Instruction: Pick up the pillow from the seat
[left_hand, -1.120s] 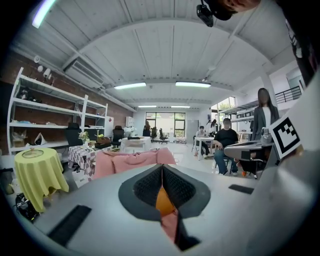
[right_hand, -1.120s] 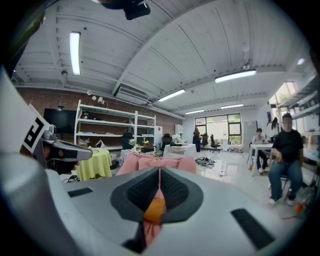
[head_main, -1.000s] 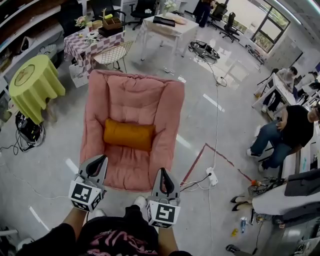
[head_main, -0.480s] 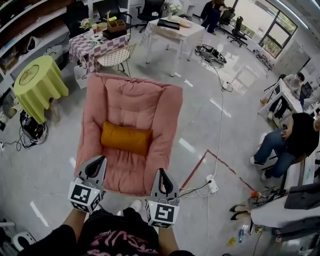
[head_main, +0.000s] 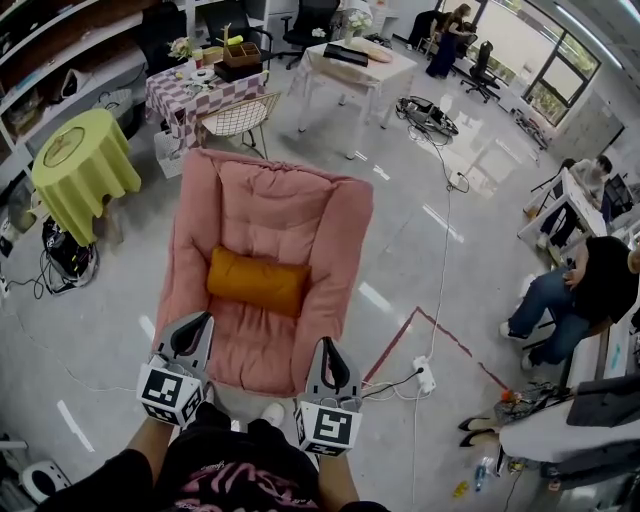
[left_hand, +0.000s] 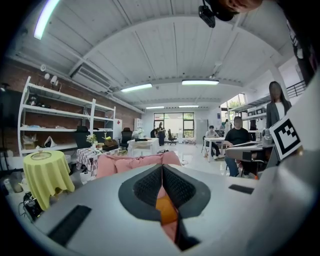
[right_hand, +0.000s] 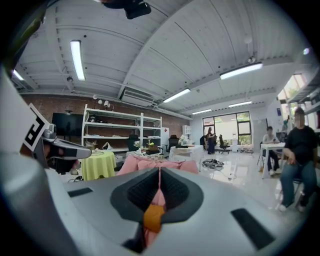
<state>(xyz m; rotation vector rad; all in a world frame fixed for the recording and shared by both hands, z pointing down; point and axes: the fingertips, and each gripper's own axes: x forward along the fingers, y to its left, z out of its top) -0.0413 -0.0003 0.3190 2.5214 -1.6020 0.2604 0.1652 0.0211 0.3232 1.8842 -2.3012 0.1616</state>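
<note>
Orange pillow (head_main: 257, 282) across the middle of the pink armchair (head_main: 262, 190) seat, at the foot of the backrest, long axis roughly 9 to 3 o'clock in the head view, right end dipped a little toward 4. Untouched, not yet lifted.

Left gripper (head_main: 194, 322) at the seat's front edge, jaws pressed together on nothing; in the left gripper view only a sliver of orange and pink beyond the closed slit. Right gripper (head_main: 326, 348) likewise closed and empty, at the cushion's front right corner, with the same orange sliver past its jaws in the right gripper view.

From the left gripper, pillow at about 1 o'clock; from the right, at about 11. Bracketed between the two, then, with one end of the long axis ahead of each tool, a shade nearer to the left one by the look of it. Probably a two-handed reach: calls for both sets of jaws spread first, then forward toward 12 along the seat, pinching an end each. Likely to sag in the middle if taken by one end only
</note>
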